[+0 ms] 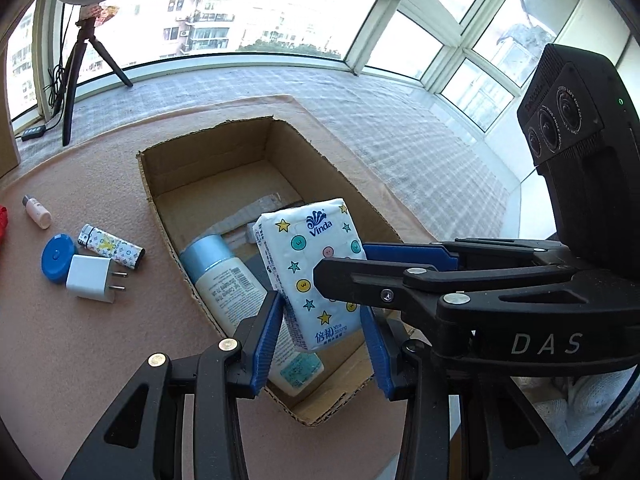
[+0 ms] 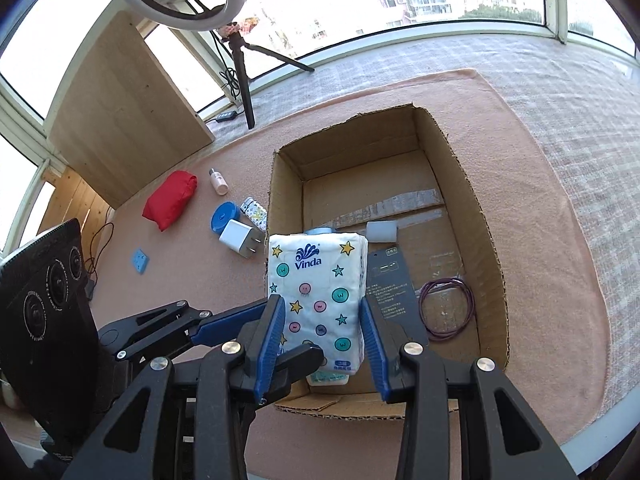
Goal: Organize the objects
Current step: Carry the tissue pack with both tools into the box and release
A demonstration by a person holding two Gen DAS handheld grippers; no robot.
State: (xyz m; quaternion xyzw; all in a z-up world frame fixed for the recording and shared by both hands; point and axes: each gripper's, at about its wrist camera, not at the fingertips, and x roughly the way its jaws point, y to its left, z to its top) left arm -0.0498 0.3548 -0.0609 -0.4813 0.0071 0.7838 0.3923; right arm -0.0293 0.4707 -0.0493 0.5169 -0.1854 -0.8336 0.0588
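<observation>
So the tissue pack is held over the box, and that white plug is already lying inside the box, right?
Not quite. The tissue pack is over the cardboard box, but the white plug lies outside it on the pink mat, beside the blue disc. The right wrist view shows this.

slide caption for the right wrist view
Hand-held gripper and tissue pack above cardboard box.

You're holding the tissue pack (image 2: 317, 300) (white, stars and buttons) upright over the box (image 2: 486, 216), where a bottle (image 1: 224, 276) is lying flat beneath it.
</observation>
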